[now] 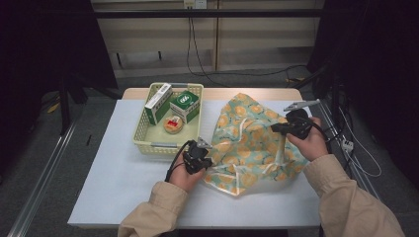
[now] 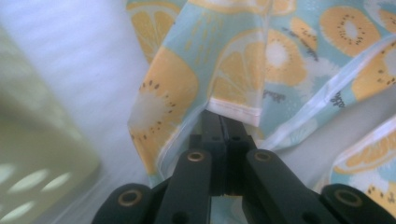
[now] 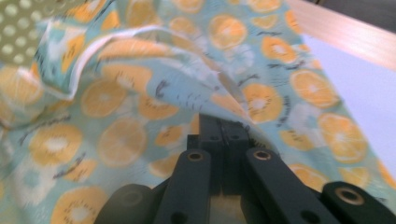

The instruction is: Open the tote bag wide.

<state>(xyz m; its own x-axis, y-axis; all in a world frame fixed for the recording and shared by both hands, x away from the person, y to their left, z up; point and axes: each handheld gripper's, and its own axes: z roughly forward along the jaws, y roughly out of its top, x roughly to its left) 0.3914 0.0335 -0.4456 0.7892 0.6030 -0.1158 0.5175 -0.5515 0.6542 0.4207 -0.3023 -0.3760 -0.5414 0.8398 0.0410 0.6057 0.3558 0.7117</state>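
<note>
Left gripper point(image 1: 199, 157): black, held in the person's left hand near the middle of the surface's near half; jaws pinched tight on a white-hemmed edge of the cloth, seen close in the left gripper view point(image 2: 223, 122).

Cloth point(image 1: 249, 140): thin pale-blue fabric printed with orange citrus slices, white hem; lies crumpled over the right half of the surface, its near corner toward the near edge, its far edge close to the far edge. Lifted at both gripped spots.

Right gripper point(image 1: 284, 127): black, in the person's right hand over the right part of the cloth, a grey three-cornered plate on top; jaws clamped on a raised fold of the cloth, shown in the right gripper view point(image 3: 223, 125).

Surface point(image 1: 123, 182): pale grey-white sheet over a wooden top; wood shows along the far edge.

Basket point(image 1: 143, 140): pale yellow-green perforated plastic, left of the cloth, toward the far-left part of the surface, just beside the cloth's left edge.

Basket contents: two green-and-white cartons point(image 1: 184, 104) leaning at the far end; a small round tin with a red label point(image 1: 173, 124) nearer the middle.
</note>
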